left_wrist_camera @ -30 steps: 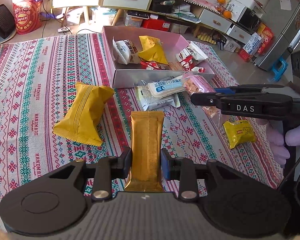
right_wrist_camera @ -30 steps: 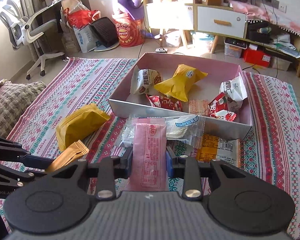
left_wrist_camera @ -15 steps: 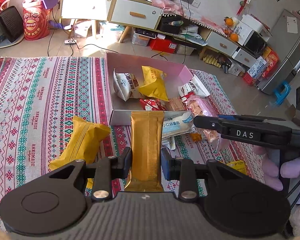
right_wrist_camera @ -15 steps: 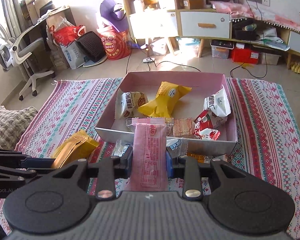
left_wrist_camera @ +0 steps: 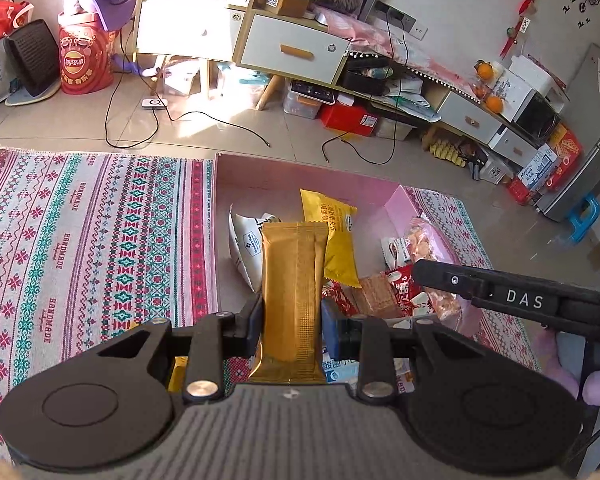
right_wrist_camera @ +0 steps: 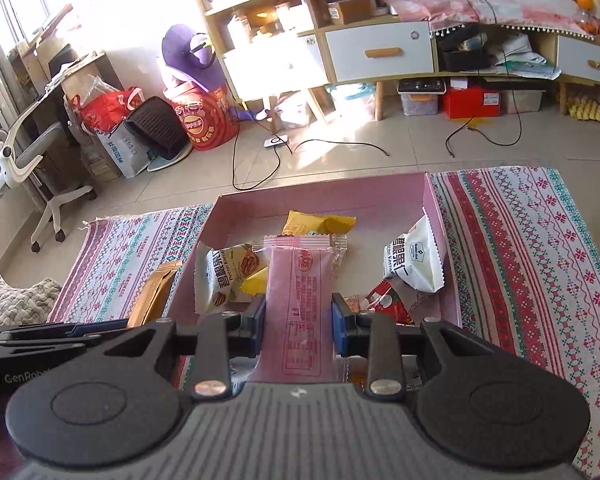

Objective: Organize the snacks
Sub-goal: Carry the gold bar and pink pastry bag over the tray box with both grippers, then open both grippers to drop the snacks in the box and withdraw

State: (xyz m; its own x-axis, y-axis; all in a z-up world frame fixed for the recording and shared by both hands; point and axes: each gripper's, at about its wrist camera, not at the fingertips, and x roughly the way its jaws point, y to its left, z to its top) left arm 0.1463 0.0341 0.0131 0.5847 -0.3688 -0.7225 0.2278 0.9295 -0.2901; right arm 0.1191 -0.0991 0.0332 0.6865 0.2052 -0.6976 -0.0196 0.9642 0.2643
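Note:
My left gripper [left_wrist_camera: 291, 320] is shut on a long gold snack packet [left_wrist_camera: 293, 280] and holds it up over the near edge of the pink box [left_wrist_camera: 284, 168]. My right gripper [right_wrist_camera: 299, 322] is shut on a long pink snack packet [right_wrist_camera: 302, 300], raised over the same pink box [right_wrist_camera: 320, 196]. The box holds a yellow packet [left_wrist_camera: 334, 216], white packets [right_wrist_camera: 414, 260] and small red ones [right_wrist_camera: 388, 300]. The right gripper also shows in the left wrist view [left_wrist_camera: 424, 270], with the pink packet hanging from it. The gold packet shows in the right wrist view [right_wrist_camera: 154, 292].
The box sits on a patterned striped cloth [left_wrist_camera: 92, 232] on the floor. More packets lie on the cloth below my grippers, mostly hidden. Cables [left_wrist_camera: 140, 124], shelving with drawers [left_wrist_camera: 292, 48], a red snack bag [left_wrist_camera: 84, 64] and an office chair [right_wrist_camera: 28, 160] stand beyond.
Both grippers have lifted and moved forward with their packets, from over the loose packets on the cloth to over the box.

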